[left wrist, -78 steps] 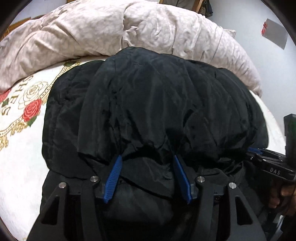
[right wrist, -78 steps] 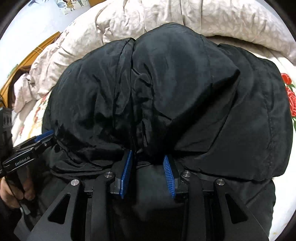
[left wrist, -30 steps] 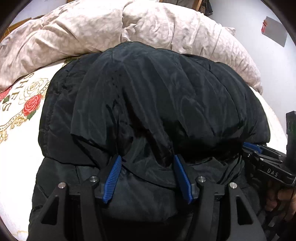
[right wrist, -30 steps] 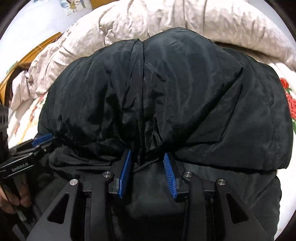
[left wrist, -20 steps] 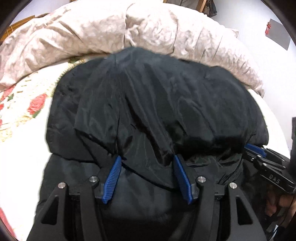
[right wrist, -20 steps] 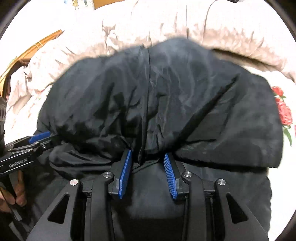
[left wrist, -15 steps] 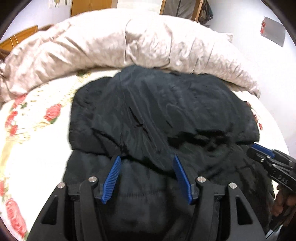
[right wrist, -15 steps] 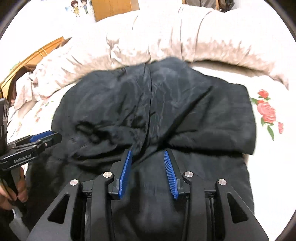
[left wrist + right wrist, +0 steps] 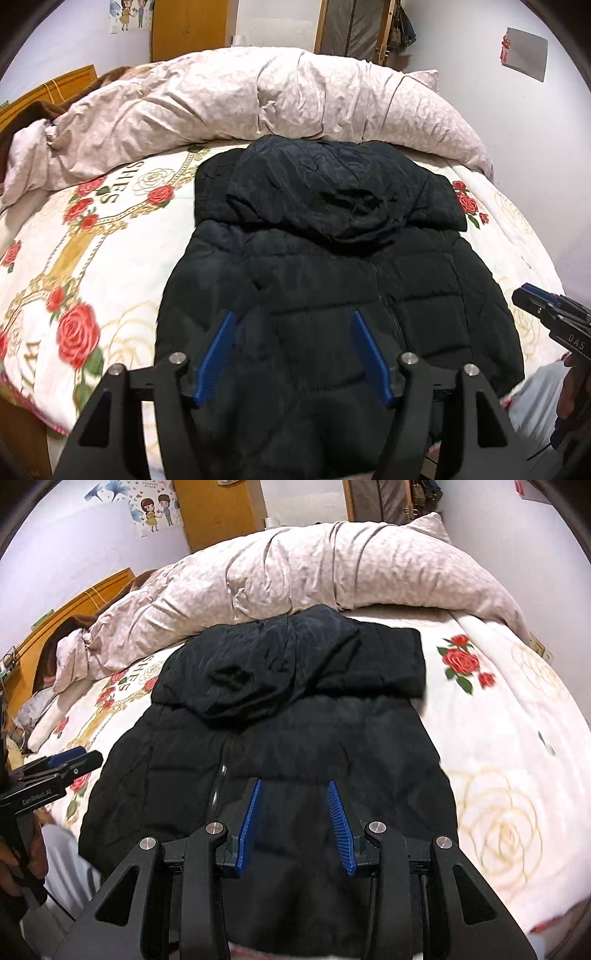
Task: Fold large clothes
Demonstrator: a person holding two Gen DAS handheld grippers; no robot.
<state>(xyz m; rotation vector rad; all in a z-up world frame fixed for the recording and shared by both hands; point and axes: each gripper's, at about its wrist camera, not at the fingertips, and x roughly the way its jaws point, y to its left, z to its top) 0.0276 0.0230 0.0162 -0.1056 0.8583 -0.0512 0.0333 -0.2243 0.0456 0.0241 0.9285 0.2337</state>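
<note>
A black puffer jacket (image 9: 332, 288) (image 9: 295, 738) lies flat on the bed, zip side up. Its hood (image 9: 332, 192) (image 9: 255, 675) is folded down over the chest. My left gripper (image 9: 292, 314) hovers above the jacket's lower half; its jaws are opening and nothing is between the blue pads. My right gripper (image 9: 294, 782) hangs over the same hem area beside the zip, its jaws also opening and empty. Each gripper shows in the other's view, the right gripper (image 9: 546, 310) at the right edge and the left gripper (image 9: 70, 760) at the left edge.
A bunched pale duvet (image 9: 258, 99) (image 9: 295, 565) runs along the far side of the bed. The rose-patterned bedspread (image 9: 92, 258) (image 9: 498, 746) shows on both sides of the jacket. A wooden headboard (image 9: 55, 88) stands at the left. A hand (image 9: 14, 867) holds the left gripper.
Both grippers let go of the folded-over hood and drew back and upward. The hood now rests on the jacket's chest, and both pairs of jaws stand wider.
</note>
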